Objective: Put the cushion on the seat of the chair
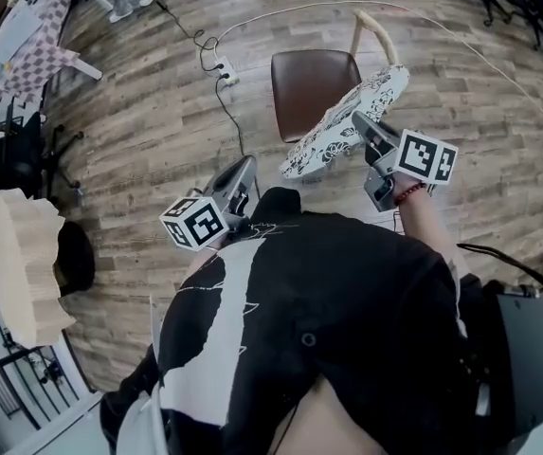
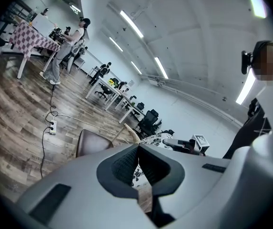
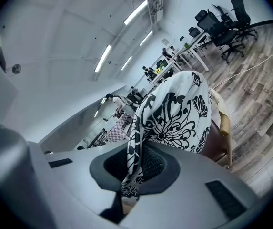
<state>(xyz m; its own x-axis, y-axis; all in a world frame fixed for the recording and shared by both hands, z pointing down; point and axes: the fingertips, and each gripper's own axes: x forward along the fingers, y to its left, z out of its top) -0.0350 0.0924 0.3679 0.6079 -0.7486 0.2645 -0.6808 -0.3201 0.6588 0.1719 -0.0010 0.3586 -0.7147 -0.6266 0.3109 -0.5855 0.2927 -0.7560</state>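
Floor: pale wood-plank floor [image 1: 157, 112]; a white socket strip [image 1: 224, 72] with a black cable lies on it, upper left of the chair.
Left hand-held gripper [image 1: 244, 171]: clenched with nothing in it, pad tips together in its own view [image 2: 137, 149]; it sits apart from the cushion's lower end.
Chair: brown-seated chair with a light wooden back [image 1: 309, 88], upper centre of the head view, seat mostly bare.
Cushion: flat white cushion with a black flower print [image 1: 342, 126], in the air and tilted, across the seat's right front corner, not yet laid down.
Right hand-held gripper [image 1: 359, 121]: clamped on the cushion's edge, fabric pinched between the pads [image 3: 138, 161].
Risk: the one-edge pinch may slip. Let go at this tilt, the cushion would likely slide off the seat front onto the floor. The left side gives no support.
Writing: none readable; the marker cubes show only black-and-white squares.
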